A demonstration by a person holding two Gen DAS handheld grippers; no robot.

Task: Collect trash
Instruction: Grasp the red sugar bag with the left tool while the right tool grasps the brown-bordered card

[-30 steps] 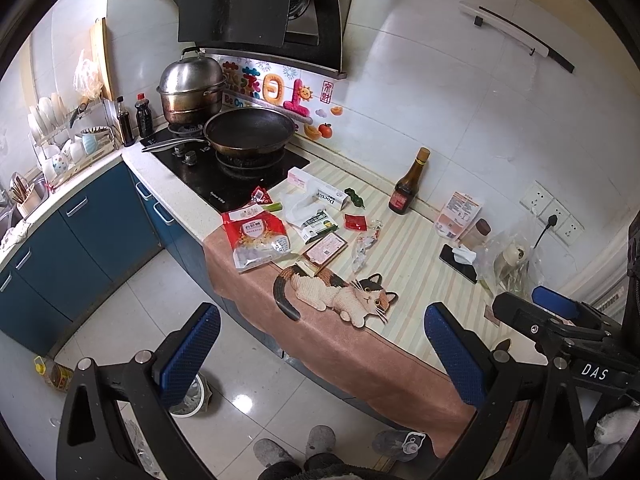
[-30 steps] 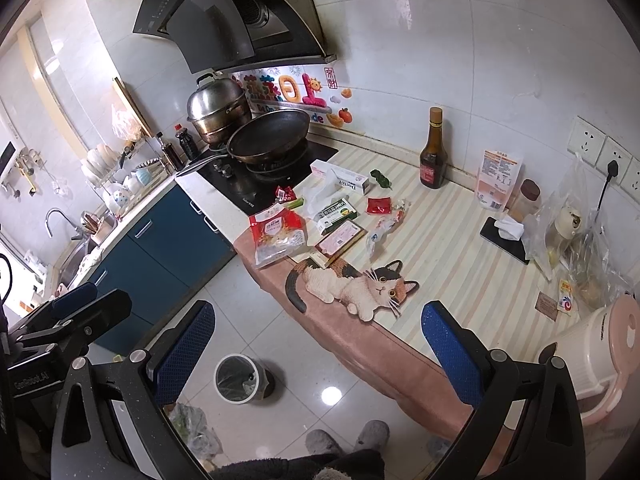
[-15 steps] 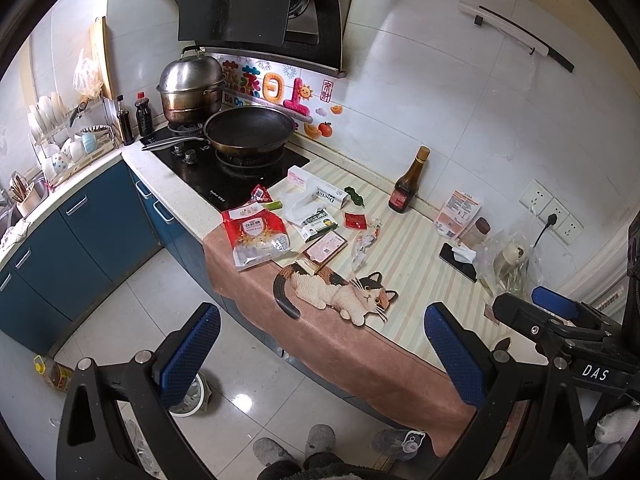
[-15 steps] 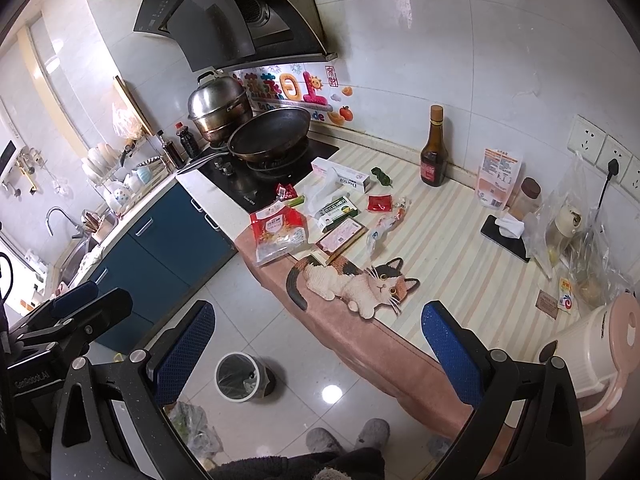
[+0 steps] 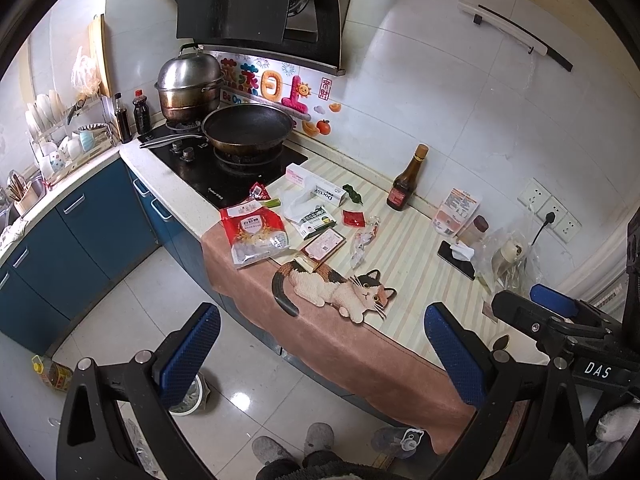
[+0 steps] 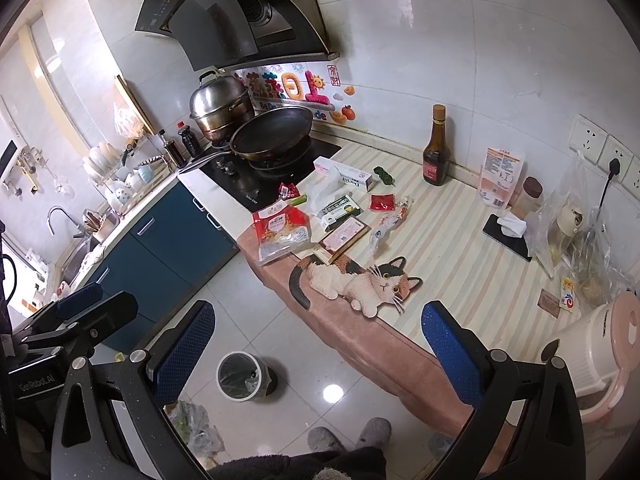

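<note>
Overhead, two hand-held grippers face a cluttered kitchen counter.
Left gripper [image 5: 318, 354]: jaws spread wide, nothing between the blue pads, held out over the floor short of the counter's front edge.
Right gripper [image 6: 318, 354]: jaws likewise spread wide and empty, hanging above the tiled floor in front of the counter.
Trash on the counter: a red-and-white snack bag [image 5: 255, 236] lies at the mat's corner nearest the stove; just beside it sit a flat red-bordered packet [image 5: 323, 243], a crumpled clear wrapper [image 5: 362, 240], a small red sachet [image 5: 354, 218], a green-and-white box [image 5: 316, 220] and a white carton [image 5: 316, 184] (lettering too small to read fully).
Trash bin [image 6: 242, 376]: a small round bin with a dark liner stands on the floor below the counter edge, between the right gripper's fingers in that view.
Mat [image 6: 440, 248]: striped cloth with a calico cat [image 6: 356, 280] printed on it, draped over the counter front.
Stove: a dark frying pan [image 5: 248, 130] rests on the hob, a steel pot [image 5: 188, 86] behind it.
Back wall: a brown bottle [image 5: 406, 184] stands upright, well apart from the wrappers.
</note>
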